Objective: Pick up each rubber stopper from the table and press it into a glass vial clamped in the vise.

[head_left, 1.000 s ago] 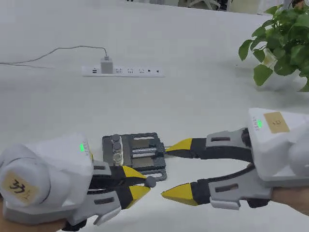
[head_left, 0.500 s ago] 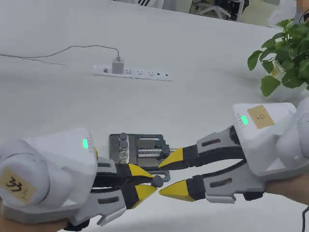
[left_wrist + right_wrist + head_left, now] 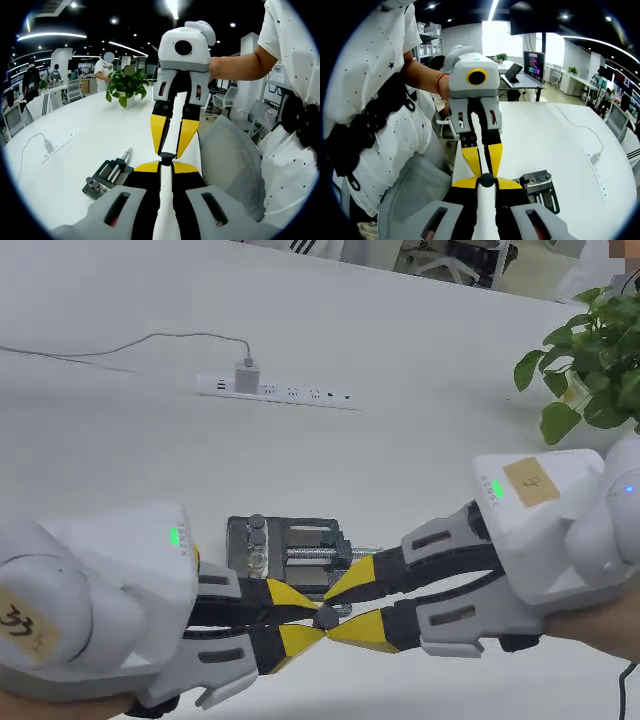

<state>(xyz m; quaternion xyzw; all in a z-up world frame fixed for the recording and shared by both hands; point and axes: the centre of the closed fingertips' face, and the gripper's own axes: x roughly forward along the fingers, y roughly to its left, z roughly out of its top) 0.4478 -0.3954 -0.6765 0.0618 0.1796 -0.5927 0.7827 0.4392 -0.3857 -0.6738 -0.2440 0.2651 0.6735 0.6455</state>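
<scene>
At five o'clock of the vise (image 3: 290, 545), the rubber stopper (image 3: 325, 617) sits pinched in the closed left tongs (image 3: 310, 618); right tongs (image 3: 342, 618) are nearly closed about it, grip unconfirmed. Judged light, soft, grippy: hold its sides. White, smooth bench (image 3: 420, 460); power strip (image 3: 275, 392) at twelve o'clock, plant (image 3: 590, 370) at two

plant (image 3: 590, 360) cropped (right edge), vise (image 3: 290, 538) half-hidden

A white table (image 3: 420, 360) carries a small dark vise (image 3: 305, 537) near its front edge, a white power strip (image 3: 275, 392) farther back with a charger (image 3: 247, 377) plugged in and a cable (image 3: 110, 345) trailing away, and a potted plant (image 3: 590, 370) at the right.
</scene>
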